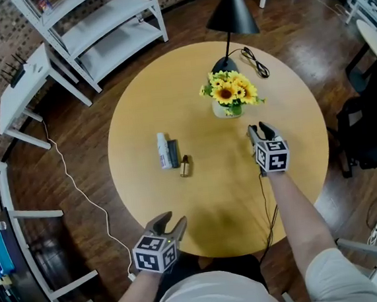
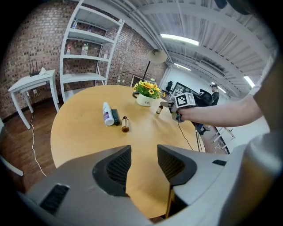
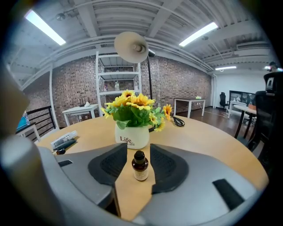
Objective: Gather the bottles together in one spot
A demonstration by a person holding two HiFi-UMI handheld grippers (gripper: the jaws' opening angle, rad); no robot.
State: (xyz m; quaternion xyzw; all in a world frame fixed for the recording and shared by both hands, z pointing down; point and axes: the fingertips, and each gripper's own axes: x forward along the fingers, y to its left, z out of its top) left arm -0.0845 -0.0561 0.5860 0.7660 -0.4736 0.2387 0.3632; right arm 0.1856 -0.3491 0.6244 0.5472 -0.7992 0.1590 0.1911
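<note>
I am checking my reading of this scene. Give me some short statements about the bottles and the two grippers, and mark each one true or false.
1. A white bottle, a dark bottle and a lying brown bottle rest close together on the table. True.
2. The right gripper is shut on a bottle. False: the right gripper is open, and the small upright bottle stands between its jaws, not touched by the pads.
3. The left gripper carries a bottle. False: the left gripper is open and empty.
4. The flower pot stands just beyond the small upright bottle. True.
</note>
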